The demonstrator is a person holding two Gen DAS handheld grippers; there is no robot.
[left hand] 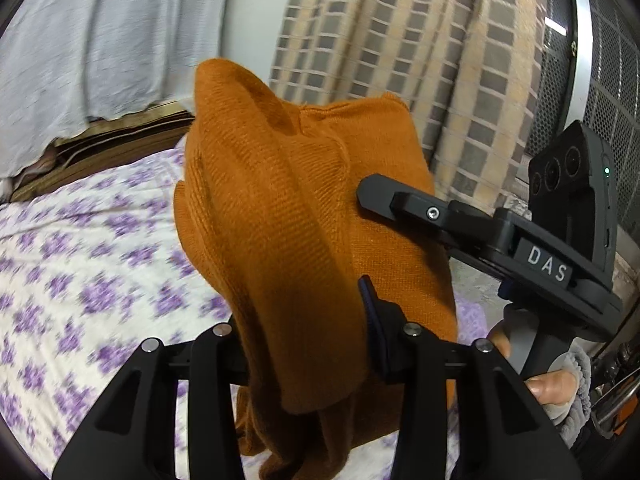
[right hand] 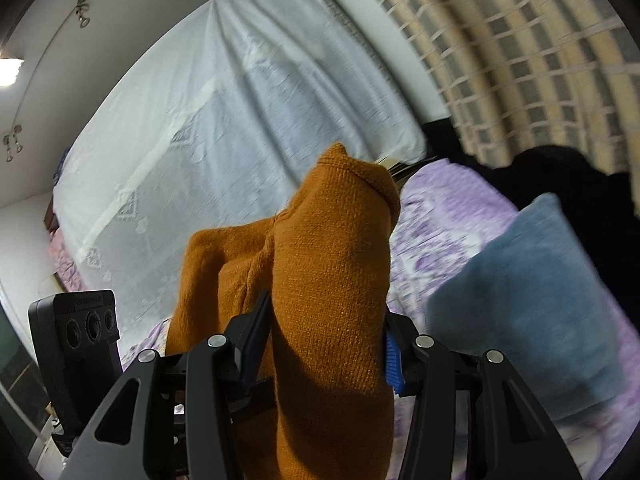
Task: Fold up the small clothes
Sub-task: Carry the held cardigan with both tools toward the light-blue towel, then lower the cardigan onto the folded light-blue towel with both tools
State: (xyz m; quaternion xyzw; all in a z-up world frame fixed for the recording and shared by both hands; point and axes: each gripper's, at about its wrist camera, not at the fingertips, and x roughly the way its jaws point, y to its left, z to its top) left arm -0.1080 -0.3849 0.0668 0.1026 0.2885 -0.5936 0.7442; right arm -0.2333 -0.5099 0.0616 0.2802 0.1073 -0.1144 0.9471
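An orange knit garment [left hand: 288,216] hangs in the air above the bed, bunched in thick folds. My left gripper [left hand: 308,320] is shut on one part of it; the cloth covers the left finger. My right gripper [right hand: 324,332] is shut on another part of the same garment [right hand: 332,264], which drapes over and between its fingers. The right gripper also shows in the left wrist view [left hand: 404,204], at the garment's right side, with a hand on its handle.
A bedsheet with purple flowers [left hand: 80,264] lies below. A blue pillow [right hand: 532,296] sits on the bed at the right, with dark cloth [right hand: 560,184] behind it. A white curtain [right hand: 224,128] and a checked curtain [left hand: 420,48] hang behind.
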